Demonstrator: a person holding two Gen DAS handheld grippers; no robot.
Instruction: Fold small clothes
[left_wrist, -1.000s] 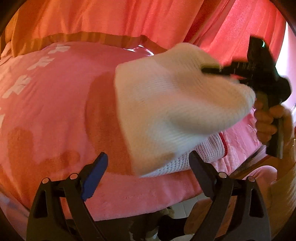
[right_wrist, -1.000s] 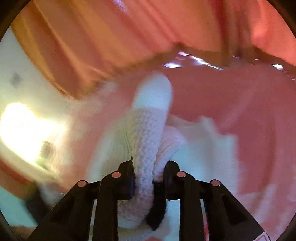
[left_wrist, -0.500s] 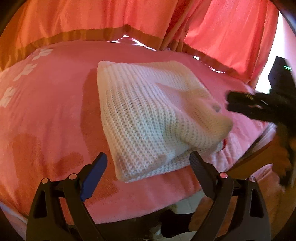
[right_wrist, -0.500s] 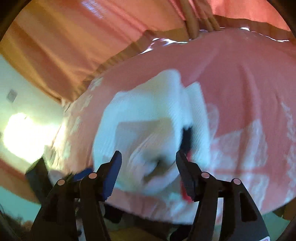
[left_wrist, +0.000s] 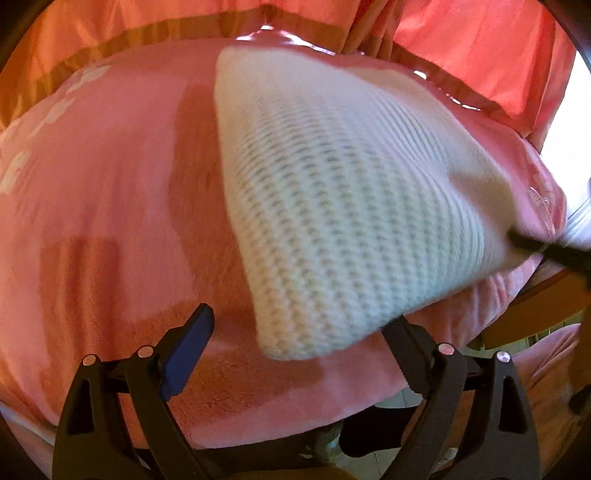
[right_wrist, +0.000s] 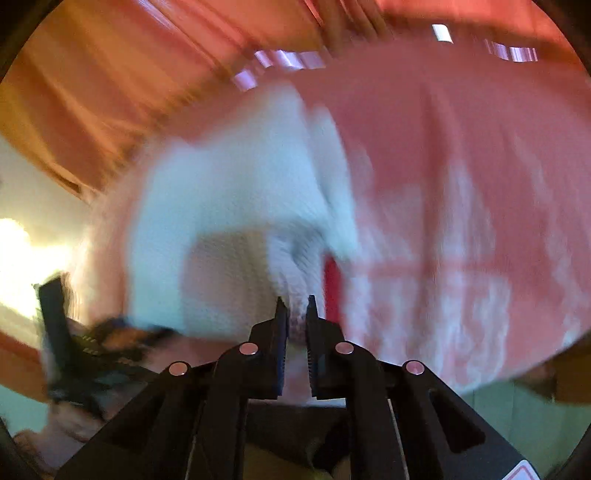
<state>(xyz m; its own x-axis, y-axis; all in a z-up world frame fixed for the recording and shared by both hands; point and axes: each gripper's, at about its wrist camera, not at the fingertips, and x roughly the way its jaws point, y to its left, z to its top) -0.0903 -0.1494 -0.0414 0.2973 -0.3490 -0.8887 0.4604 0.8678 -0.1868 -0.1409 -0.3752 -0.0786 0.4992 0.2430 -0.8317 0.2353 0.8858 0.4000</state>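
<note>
White knit garment (left_wrist: 343, 206) lies folded on the pink blanket (left_wrist: 103, 192), w/ its near corner close to the blanket's front edge and its right side running toward the right-hand edge. Right gripper (right_wrist: 295, 314) is closing on a bunched bit of the knit at that right side; fabric's btwn the pads and looks pinched, tho the view's blurry. Left gripper (left_wrist: 299, 332) hangs wide open over the near corner, one finger (left_wrist: 184, 350) on the blanket side, the other tucked under the knit's edge, holding nothing. To do this well, I'd say: get a full bite thru all layers on the right, bring the left down on the near corner, then move both together so the fold stays square.
</note>
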